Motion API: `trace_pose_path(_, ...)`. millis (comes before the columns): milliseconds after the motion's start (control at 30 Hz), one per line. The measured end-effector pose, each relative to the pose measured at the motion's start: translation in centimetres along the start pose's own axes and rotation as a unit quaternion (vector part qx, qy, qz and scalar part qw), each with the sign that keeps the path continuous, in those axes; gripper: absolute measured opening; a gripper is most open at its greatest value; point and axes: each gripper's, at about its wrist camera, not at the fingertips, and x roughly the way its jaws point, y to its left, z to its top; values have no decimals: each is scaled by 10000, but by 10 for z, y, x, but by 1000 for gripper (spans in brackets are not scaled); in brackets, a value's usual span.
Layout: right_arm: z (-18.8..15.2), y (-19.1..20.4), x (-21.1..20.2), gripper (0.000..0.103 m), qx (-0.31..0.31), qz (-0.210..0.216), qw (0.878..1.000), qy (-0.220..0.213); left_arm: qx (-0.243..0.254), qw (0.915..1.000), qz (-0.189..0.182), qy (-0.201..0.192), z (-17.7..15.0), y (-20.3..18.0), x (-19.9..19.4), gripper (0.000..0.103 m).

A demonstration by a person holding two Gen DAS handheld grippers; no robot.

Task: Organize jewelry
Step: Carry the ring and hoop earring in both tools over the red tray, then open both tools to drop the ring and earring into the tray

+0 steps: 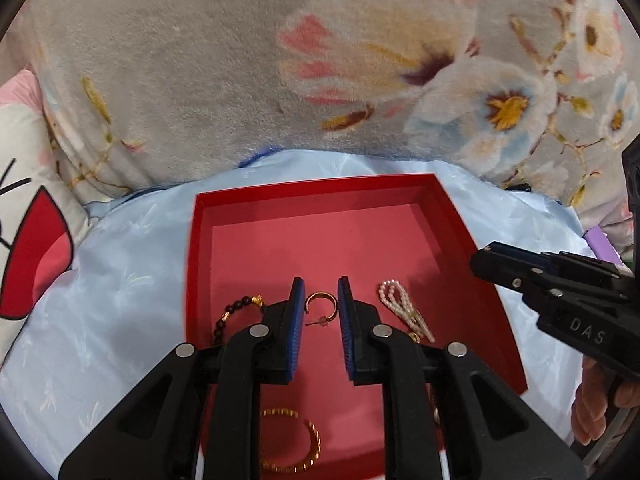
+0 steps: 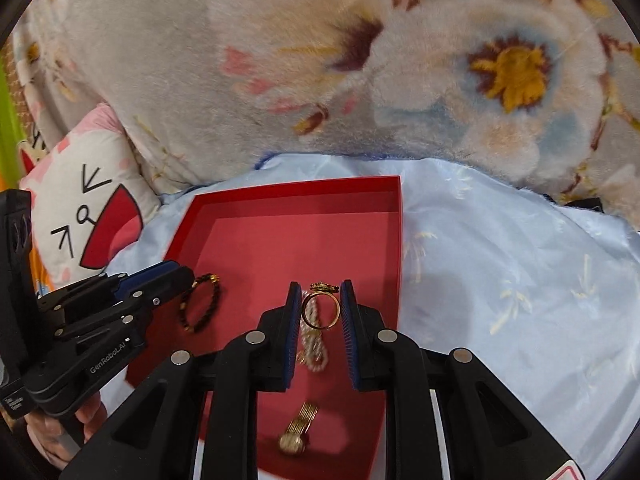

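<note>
Red tray (image 1: 460, 216) on the bed holds everything; my right gripper (image 2: 320, 306) pinches the ring (image 2: 320, 311), left gripper (image 1: 321, 308) gapes around the earring (image 1: 319, 304). Close slowly, centred.

Soft grey blanket (image 1: 180, 80) with big flowers behind. Shiny light blue cloth (image 2: 500, 280) spread below it. White pillow (image 2: 80, 208) with a red cartoon mouth on the left.
</note>
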Motion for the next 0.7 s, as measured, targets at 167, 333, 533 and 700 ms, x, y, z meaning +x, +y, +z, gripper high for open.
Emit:
trace_pose_path(167,6,-4,31,18,34,-152,9997,208,-50,9998,151,142,5,1,30,16)
trace_pose_path(333,7,-4,45,19,-41,-209,9994,262,-61,9994,261,240,4,3,48,16)
trace_pose_path(533,7,-2,56,19,-124,-322,9990,276,-191,9985,364,351,1,7,59,24)
trace_pose_path(700,6,-6,47,20,13,-219,9996,185,-294,9984,439,212,3,12,49,32)
